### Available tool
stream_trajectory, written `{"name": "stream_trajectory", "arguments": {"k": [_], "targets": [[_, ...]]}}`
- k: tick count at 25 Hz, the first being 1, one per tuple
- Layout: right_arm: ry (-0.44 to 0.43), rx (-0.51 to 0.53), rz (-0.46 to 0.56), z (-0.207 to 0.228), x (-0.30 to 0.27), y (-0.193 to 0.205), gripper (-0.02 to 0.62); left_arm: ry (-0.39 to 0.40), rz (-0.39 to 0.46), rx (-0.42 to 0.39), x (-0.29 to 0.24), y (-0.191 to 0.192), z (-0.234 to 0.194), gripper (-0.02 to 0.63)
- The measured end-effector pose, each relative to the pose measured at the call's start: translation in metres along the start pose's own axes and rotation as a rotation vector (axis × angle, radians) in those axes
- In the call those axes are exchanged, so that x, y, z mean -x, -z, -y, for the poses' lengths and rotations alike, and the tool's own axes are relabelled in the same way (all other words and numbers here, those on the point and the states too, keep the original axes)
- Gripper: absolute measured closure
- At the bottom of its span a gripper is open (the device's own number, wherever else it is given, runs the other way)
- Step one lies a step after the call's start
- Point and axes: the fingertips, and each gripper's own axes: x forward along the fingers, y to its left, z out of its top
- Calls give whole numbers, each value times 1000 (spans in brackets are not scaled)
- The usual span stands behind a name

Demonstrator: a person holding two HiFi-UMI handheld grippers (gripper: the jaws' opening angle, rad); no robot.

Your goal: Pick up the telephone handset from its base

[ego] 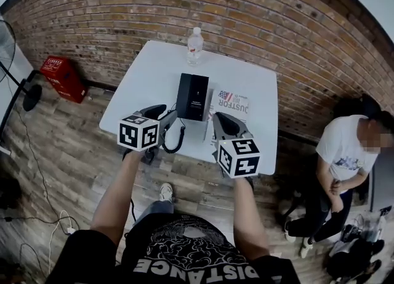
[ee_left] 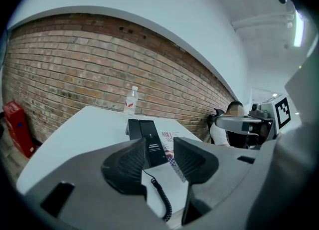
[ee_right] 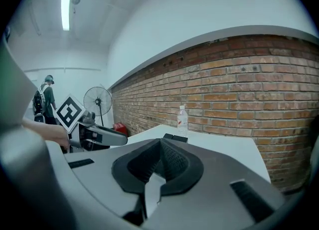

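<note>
Spread wide and empty on the left gripper (ee_left: 159, 143), telephone (ee_left: 143, 128) just ahead of the jaws, coiled cord (ee_left: 162, 197) below them; clenched on nothing at the right gripper (ee_right: 160, 145).

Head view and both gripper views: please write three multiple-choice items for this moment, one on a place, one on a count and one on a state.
1. Where does the water bottle stand?
A. At the far edge of the white table, near the brick wall
B. On the floor
C. On a chair

2. How many bottles are on the table?
A. Three
B. One
C. Two

3. How do the jaws of the left gripper stand?
A. Closed on the bottle
B. Closed on a cord
C. Apart, gripping nothing

Key:
1 A: the head view shows it at the far edge.
2 B: only one bottle shows.
3 C: the left gripper view shows the pads apart, with the telephone beyond them.
</note>
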Motion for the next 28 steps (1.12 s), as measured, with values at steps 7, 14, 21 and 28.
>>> {"name": "stream_trajectory", "arguments": {"k": [7, 14, 21, 28], "targets": [[51, 3, -34, 6, -45, -7, 595, 158, -57, 103, -44, -3, -44, 449], [115, -13, -60, 18, -76, -5, 595, 318, -148, 203, -84, 11, -76, 449], [174, -25, -87, 32, -96, -1, 595, 442, -233, 287, -121, 25, -96, 449], [213, -41, -112, 42, -107, 8, 595, 513, -285, 350, -148, 34, -105, 449]]}}
